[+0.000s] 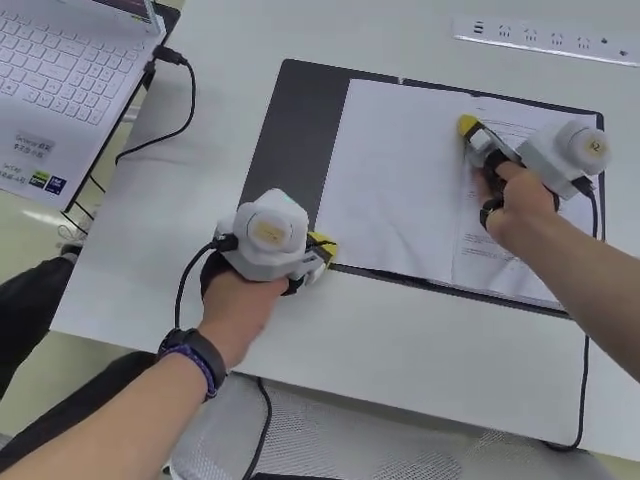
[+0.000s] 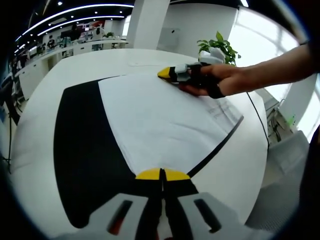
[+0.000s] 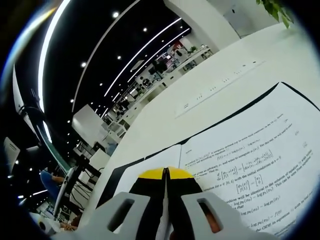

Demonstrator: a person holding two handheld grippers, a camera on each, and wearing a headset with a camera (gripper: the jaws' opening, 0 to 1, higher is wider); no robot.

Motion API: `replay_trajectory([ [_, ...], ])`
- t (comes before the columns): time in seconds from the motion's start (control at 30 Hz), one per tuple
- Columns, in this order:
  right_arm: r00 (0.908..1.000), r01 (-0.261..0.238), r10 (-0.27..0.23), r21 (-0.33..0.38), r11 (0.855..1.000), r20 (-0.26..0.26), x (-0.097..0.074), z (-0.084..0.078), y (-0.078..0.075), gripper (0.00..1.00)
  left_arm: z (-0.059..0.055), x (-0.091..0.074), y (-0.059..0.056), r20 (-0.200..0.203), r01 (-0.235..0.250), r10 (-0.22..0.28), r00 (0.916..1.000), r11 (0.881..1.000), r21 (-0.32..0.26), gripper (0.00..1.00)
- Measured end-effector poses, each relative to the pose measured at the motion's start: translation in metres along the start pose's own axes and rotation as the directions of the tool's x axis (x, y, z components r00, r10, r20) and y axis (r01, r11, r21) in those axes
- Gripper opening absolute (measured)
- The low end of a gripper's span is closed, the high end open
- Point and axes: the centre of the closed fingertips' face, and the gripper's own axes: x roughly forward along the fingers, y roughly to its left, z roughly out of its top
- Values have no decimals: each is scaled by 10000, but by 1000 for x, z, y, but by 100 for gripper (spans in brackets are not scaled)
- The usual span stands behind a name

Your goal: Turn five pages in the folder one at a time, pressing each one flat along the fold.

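An open black folder [image 1: 295,130] lies on the white table, with a blank turned page [image 1: 400,180] on its left half and printed pages [image 1: 520,130] on the right. My left gripper [image 1: 322,248] rests shut at the folder's near edge, its yellow tips against the bottom of the blank page [image 2: 150,120]. My right gripper [image 1: 468,128] is shut too, its yellow tips pressing down near the fold at the top of the pages. In the right gripper view the tips [image 3: 166,174] sit at the fold beside printed text [image 3: 250,165]. The right gripper [image 2: 167,73] shows in the left gripper view.
A white laptop [image 1: 60,60] stands at the back left, with a black cable [image 1: 185,100] running over the table beside the folder. A white power strip [image 1: 545,40] lies at the back right. The table's near edge runs just below my left hand.
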Motion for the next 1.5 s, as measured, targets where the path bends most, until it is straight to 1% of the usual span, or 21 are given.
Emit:
replay_trajectory([
  [0.07,10000,44,-44,-70,10000,-38,4,2,1,0,0,0,0,3,14,-14,10000,10000,-12,0],
  [0.1,9999,56,-57,-158,9999,-103,8,3,-2,0,0,0,0,2,18,-18,10000,10000,-6,0],
  [0.13,9999,51,-56,-328,9994,-143,11,5,-1,0,0,0,0,0,19,-19,10000,10000,-5,0],
  [0.2,9998,79,-84,-336,9994,-155,14,7,-1,0,1,-1,-1,2,28,-28,10000,10000,-25,0],
  [0.27,9999,145,-147,-237,9996,-73,18,12,-6,0,1,-2,-1,-1,37,-37,10000,10000,-28,0],
  [0.3,9999,160,-161,-168,9997,-30,31,19,-13,0,1,-2,-1,3,46,-46,10000,10000,-38,0],
  [0.37,9999,135,-135,-210,9997,19,37,22,-16,0,1,-2,-2,4,53,-53,10000,10000,-59,0],
  [0.4,9999,139,-138,-171,9998,49,39,23,-17,0,1,-2,-1,-2,55,-55,10000,10000,-60,0],
  [0.5,9997,208,-207,-67,9998,162,36,23,-13,0,1,-1,-1,-23,82,-82,10000,9999,-63,0],
  [0.6,9996,228,-228,-39,9997,186,40,24,-16,0,0,0,0,-24,91,-92,10000,9999,-60,0],
  [0.63,9996,236,-236,-21,9997,183,36,22,-12,0,0,0,0,-20,95,-95,10000,9999,-64,0],
  [0.73,9996,242,-239,-290,9993,121,37,22,-15,0,0,0,1,1,84,-84,10000,9999,-97,0],
  [0.83,9998,170,-168,-267,9995,92,31,18,-11,0,0,0,0,4,70,-70,10000,9999,-81,0],
  [0.87,9999,150,-148,-339,9993,60,30,17,-12,0,0,0,0,6,71,-71,10000,9999,-81,0],
  [0.97,9999,-56,48,-669,9977,-119,26,12,-13,0,0,0,0,15,82,-81,10000,9999,-102,0],
  [1.0,9998,-144,131,-822,9965,-152,19,8,-7,0,0,0,0,23,73,-73,10000,9999,-83,0],
  [1.1,9997,-203,191,-867,9960,-142,6,1,0,0,0,-1,-1,37,27,-27,10000,10000,92,0],
  [1.23,9996,-249,234,-965,9950,-161,-8,-6,11,0,0,-1,0,53,5,-6,10000,9999,108,0],
  [1.4,9995,-265,246,-1005,9946,-199,-18,-15,13,0,0,-2,-1,122,24,-24,9999,10000,42,0],
  [1.5,9993,-323,301,-1033,9941,-228,-24,-20,14,0,0,-2,-2,130,9,-13,9999,9997,258,0],
])
